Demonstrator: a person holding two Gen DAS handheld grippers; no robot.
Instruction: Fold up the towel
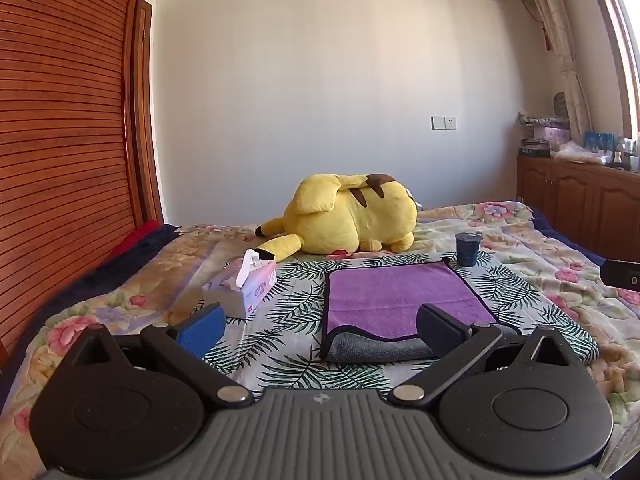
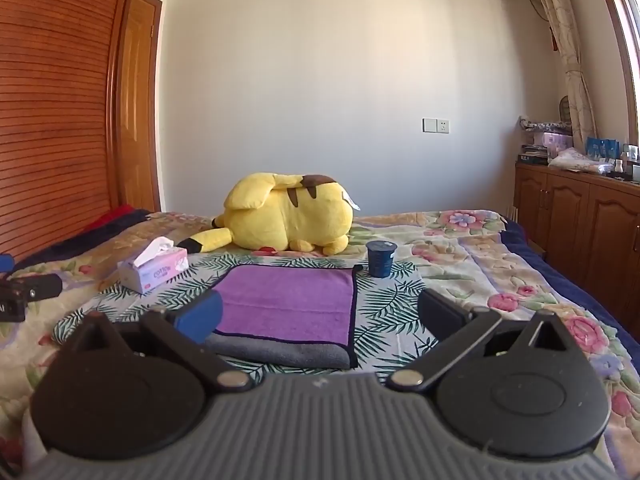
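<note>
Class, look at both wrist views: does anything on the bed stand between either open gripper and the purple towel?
Nothing visible does. The purple towel lies straight ahead of the left gripper and right gripper. The tissue box sits off to its left, the dark cup beyond its far right corner.

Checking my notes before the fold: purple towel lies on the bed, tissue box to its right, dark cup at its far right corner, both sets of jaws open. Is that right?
One slip: the tissue box is to the left of the towel, not the right; the right wrist view shows it. The cup does stand by the far right corner, and both grippers, left and right, have open jaws.
</note>
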